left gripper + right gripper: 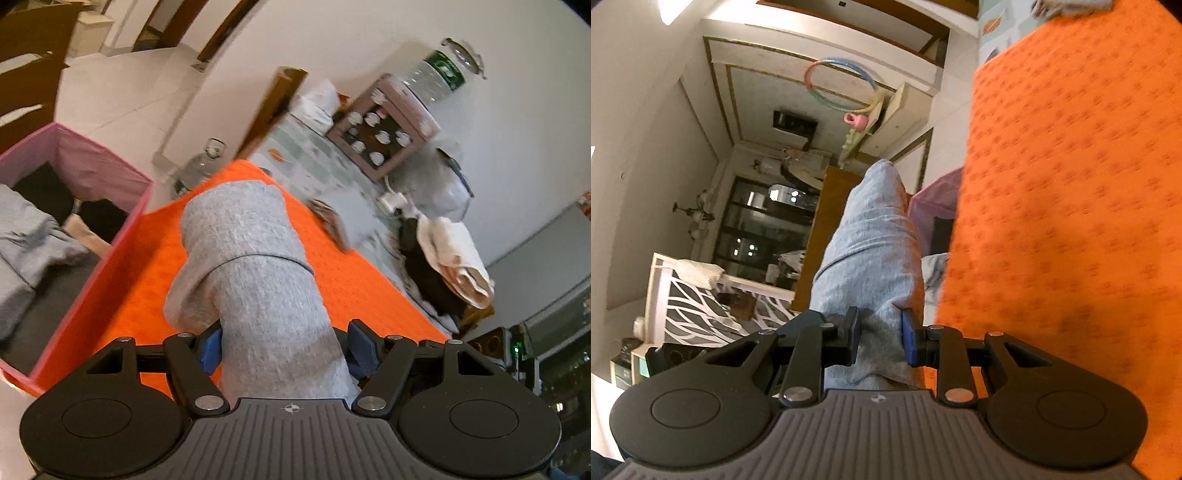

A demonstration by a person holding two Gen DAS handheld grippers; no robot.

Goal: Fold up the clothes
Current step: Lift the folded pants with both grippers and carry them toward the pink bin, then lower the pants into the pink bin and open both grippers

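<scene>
I have my left gripper [286,347] and right gripper [881,338] each clamped on the folded grey knit garment [251,258], lifted above the orange patterned cloth [354,280], so next I judge it needs lowering into the pink fabric bin [99,166] beside it.

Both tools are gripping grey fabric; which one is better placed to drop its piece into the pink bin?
Left. Its tool holds grey garment beside the open pink bin; the right wrist view shows only an edge.

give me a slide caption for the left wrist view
Left tool grips a folded grey garment above the orange mat, pink bin alongside.
</scene>
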